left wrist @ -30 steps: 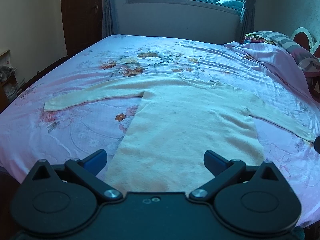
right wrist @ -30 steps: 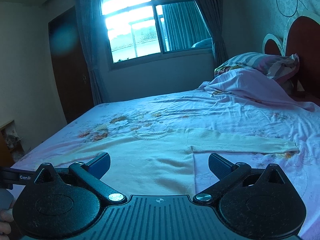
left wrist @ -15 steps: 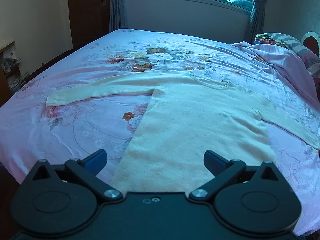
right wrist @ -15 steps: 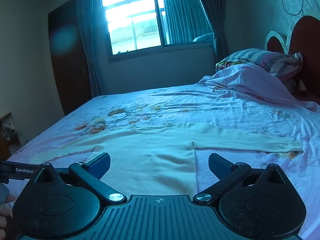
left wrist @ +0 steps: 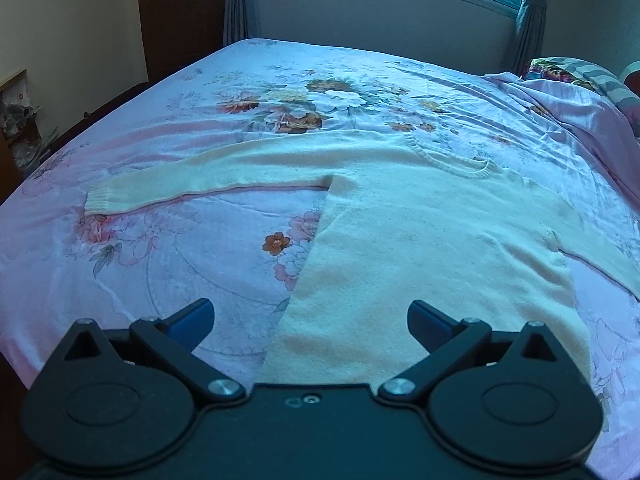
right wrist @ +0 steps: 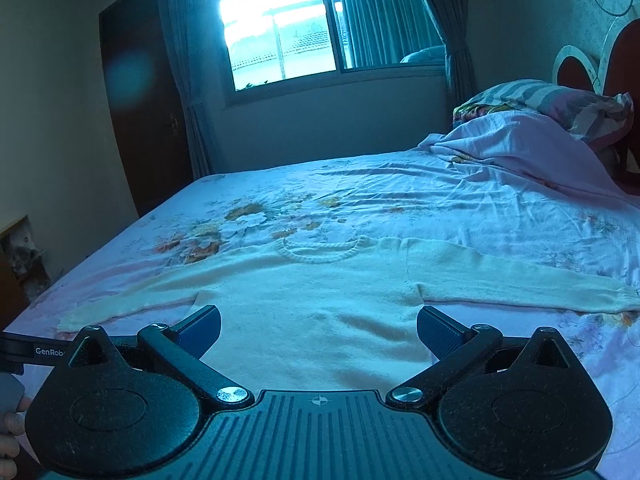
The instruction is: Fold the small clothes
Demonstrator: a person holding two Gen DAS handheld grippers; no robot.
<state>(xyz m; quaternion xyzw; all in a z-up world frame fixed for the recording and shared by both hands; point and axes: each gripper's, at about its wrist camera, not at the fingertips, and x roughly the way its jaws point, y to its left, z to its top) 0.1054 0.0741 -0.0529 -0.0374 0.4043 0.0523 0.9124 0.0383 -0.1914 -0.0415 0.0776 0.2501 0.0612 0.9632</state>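
A cream knitted sweater (left wrist: 432, 232) lies flat on the flowered bedsheet, both sleeves spread out sideways and its neck pointing to the far side. My left gripper (left wrist: 310, 316) hovers open above the sweater's near left hem edge, nothing between its blue pads. In the right wrist view the same sweater (right wrist: 316, 308) fills the middle, with its right sleeve (right wrist: 520, 284) stretched to the right. My right gripper (right wrist: 318, 328) is open above the sweater's lower body and holds nothing.
The bed (left wrist: 168, 264) takes up most of the room, its near edge just below the grippers. A crumpled pink blanket (right wrist: 520, 148) and striped pillow (right wrist: 552, 100) lie at the headboard end. A dark door (right wrist: 140, 100) and a window (right wrist: 288, 28) stand beyond. A hand (right wrist: 10, 436) shows at lower left.
Both grippers have shifted left and tilted downward, closer to the sweater. The left sleeve now sits more central in the left wrist view. Both jaws stay open.
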